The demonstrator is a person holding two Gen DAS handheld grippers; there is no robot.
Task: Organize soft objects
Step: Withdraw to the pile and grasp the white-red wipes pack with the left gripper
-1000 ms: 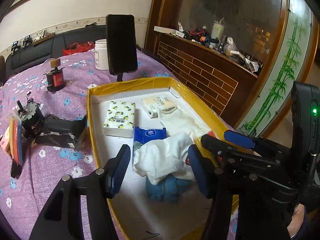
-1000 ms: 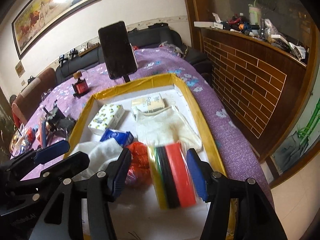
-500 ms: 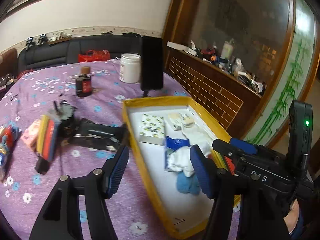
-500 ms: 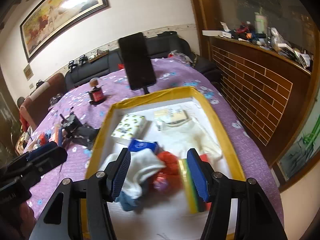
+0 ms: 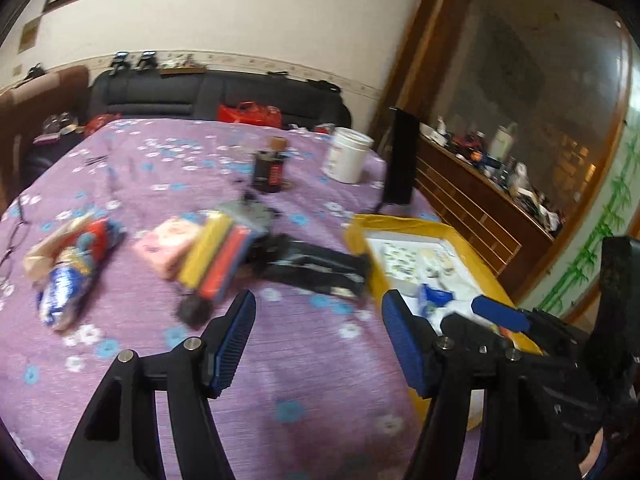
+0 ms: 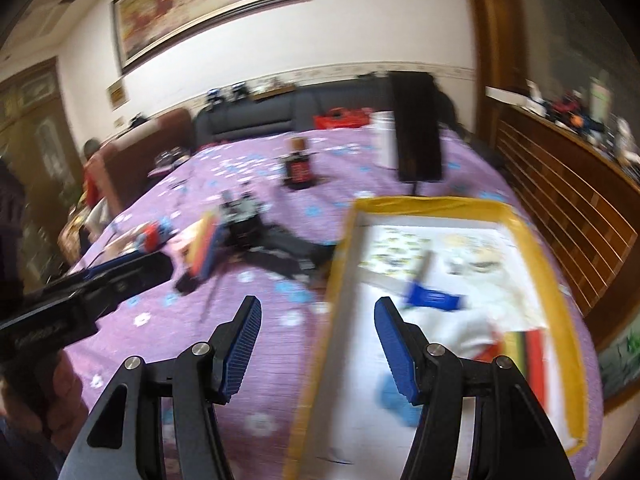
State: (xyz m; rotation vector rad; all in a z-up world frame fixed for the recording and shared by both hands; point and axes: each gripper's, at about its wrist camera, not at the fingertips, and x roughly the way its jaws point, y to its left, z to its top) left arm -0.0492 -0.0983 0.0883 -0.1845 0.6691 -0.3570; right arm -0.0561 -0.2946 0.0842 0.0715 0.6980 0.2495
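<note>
In the left wrist view my left gripper (image 5: 320,300) hangs open and empty over the purple flowered cloth (image 5: 304,360). Ahead on the cloth lie a yellow-and-red sponge stack (image 5: 216,258), a pink packet (image 5: 168,242) and a colourful soft bundle (image 5: 68,268). The yellow-rimmed box (image 5: 400,224) is to the right. My right gripper (image 6: 318,304) is open and empty above the box's left rim (image 6: 340,248). Inside the box are a white sock (image 6: 472,320), a blue packet (image 6: 434,300), a lemon-print tissue pack (image 6: 394,254) and striped sponges (image 6: 528,350). Everything is motion-blurred.
Black tools (image 5: 316,268) lie between the sponge stack and the box. A phone on a stand (image 5: 402,160), a white jar (image 5: 346,156) and a dark bottle (image 5: 270,168) stand behind. A black sofa (image 5: 208,96) and a cluttered wooden counter (image 5: 492,184) border the table.
Both grippers have swung left, away from the box contents toward the cloth. The left gripper's jaws now stand a little wider. The socks and sponges stay in the box.
</note>
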